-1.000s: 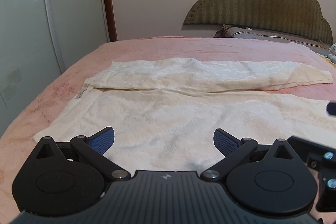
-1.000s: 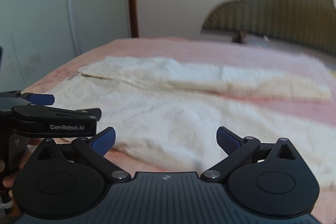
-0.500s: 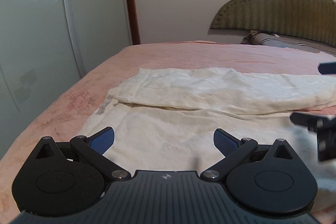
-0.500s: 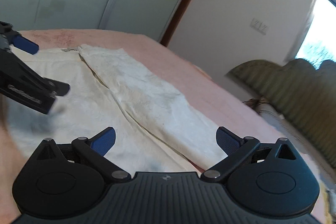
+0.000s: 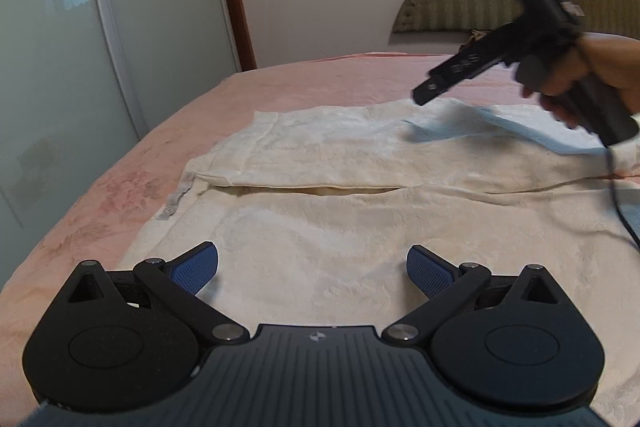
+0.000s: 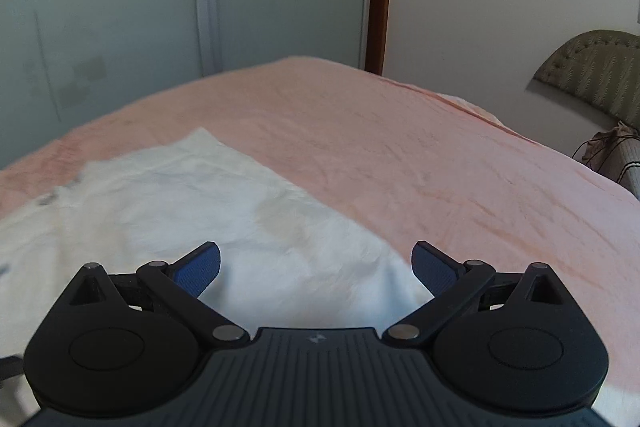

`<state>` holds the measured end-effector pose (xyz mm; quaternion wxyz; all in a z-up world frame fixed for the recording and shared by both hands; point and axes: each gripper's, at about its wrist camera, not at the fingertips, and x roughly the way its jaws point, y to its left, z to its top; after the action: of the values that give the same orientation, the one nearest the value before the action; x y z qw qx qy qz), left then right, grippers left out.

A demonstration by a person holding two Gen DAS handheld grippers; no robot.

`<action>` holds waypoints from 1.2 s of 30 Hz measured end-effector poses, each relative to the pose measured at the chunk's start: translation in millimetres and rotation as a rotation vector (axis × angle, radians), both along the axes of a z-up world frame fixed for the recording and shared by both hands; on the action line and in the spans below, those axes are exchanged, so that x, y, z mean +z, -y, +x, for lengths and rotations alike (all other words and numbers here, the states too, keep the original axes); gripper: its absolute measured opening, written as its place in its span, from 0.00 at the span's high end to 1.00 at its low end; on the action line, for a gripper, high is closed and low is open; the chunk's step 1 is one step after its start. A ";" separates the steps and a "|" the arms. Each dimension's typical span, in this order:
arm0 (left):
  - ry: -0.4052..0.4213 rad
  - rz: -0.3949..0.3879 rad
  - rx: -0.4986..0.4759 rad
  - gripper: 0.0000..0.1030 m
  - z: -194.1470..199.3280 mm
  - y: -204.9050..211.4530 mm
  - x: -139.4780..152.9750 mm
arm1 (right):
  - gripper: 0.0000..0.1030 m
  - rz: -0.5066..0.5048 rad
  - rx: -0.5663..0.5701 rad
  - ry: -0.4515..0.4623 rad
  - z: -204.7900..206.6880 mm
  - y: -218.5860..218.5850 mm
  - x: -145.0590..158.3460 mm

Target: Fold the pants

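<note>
1. Left wrist view: the left gripper (image 5: 312, 269) is hovering low over the near part of the pants (image 5: 360, 211), with its blue pads spread wide and nothing between them.
2. The cream pants are lying flat on the pink bed (image 5: 120, 187), both legs running off to the right with a narrow gap between them.
3. Further back on the right, a hand (image 5: 592, 67) is holding the right gripper (image 5: 500, 55) above the far pant leg; it is showing blurred here, and from this side I cannot tell how its jaws are standing.
4. Behind the bed, a green headboard (image 5: 480, 3) is standing against the wall.
5. Right wrist view: the right gripper (image 6: 316, 265) is showing its pads released, wide apart and gripping nothing.
6. It is pointing over one end of the pants (image 6: 200, 211), which is lying flat on the pink bed (image 6: 440, 167), with its edge running diagonally between the pads.
</note>
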<state>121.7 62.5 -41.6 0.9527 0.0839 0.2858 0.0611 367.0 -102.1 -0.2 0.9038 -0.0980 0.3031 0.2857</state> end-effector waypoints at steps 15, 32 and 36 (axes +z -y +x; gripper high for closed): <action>-0.083 -0.113 0.010 0.01 16.8 -16.6 -8.2 | 0.81 0.022 0.123 -0.107 51.8 3.2 -28.8; 0.031 -1.053 0.124 0.01 73.8 -123.8 30.6 | 0.89 -0.314 0.345 0.444 -209.8 -22.2 -9.2; 0.008 -0.980 0.233 0.10 97.1 -122.1 28.8 | 0.89 -0.279 0.335 0.399 -222.1 -14.8 -21.2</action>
<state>218.8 184.5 -12.8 0.8681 -0.4057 0.2848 0.0259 145.0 -87.3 -21.4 0.8635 -0.3244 0.1354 0.3616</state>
